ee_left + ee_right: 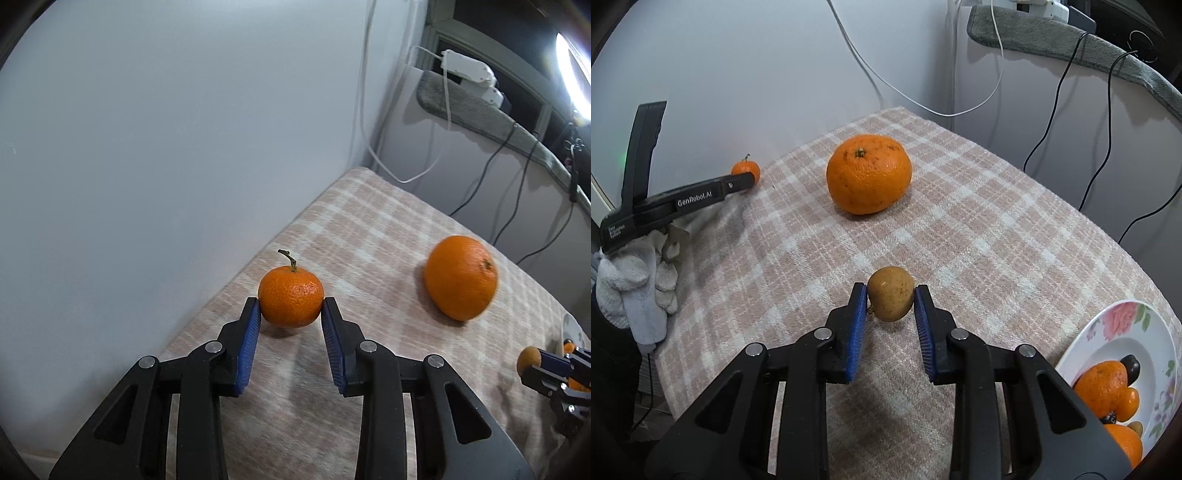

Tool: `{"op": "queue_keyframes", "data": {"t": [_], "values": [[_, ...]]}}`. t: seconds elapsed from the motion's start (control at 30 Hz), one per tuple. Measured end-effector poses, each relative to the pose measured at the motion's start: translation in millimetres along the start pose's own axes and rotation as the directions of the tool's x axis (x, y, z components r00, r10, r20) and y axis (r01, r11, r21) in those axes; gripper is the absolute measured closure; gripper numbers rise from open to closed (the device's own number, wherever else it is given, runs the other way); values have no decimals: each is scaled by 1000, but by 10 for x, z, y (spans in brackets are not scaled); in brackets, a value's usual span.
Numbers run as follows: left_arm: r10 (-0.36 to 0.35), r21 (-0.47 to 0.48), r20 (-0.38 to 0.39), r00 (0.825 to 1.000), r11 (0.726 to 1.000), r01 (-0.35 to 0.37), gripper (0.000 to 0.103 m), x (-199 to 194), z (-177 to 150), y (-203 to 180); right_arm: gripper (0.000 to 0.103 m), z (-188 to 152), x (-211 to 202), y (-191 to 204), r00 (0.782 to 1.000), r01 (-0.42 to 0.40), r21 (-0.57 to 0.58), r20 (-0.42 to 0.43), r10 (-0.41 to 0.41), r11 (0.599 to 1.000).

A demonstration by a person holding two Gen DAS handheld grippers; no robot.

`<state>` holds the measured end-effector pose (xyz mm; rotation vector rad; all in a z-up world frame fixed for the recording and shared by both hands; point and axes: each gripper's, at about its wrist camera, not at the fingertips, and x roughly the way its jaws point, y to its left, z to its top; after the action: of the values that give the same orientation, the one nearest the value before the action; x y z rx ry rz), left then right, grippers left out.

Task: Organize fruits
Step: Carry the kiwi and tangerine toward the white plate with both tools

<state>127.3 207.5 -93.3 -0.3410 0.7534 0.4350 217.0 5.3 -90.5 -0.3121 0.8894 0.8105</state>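
Observation:
My left gripper [291,308] is shut on a small mandarin with a stem [290,297], at the table's far left edge; both also show in the right wrist view, the mandarin [744,169] behind the gripper's finger. My right gripper [891,301] is shut on a small brown round fruit [890,293] just above the checked cloth. A large orange [868,179] lies on the cloth between the two grippers, also in the left wrist view [461,277]. A flowered white plate [1145,332] at the right edge holds several oranges [1102,386] and small dark fruits.
The pink checked cloth [979,221] covers the table, which stands against a white wall. Cables hang behind the far edge. A grey-padded surface [1071,40] with a white power strip lies beyond. A white-gloved hand [635,288] holds the left gripper.

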Motion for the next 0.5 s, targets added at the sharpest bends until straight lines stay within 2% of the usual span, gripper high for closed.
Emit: {"op": "queue_keyframes", "data": {"t": [0.3,0.5], "values": [[-106,58,23,994,993,105,71,-183,10,-335,76,-27,-249,-40,999,2,19,44,-2,1000],[-193,112,21,981,975,190,71,-299,-11,-645,76,-62,-515,-98,996,9,42,89,-13,999]]}}
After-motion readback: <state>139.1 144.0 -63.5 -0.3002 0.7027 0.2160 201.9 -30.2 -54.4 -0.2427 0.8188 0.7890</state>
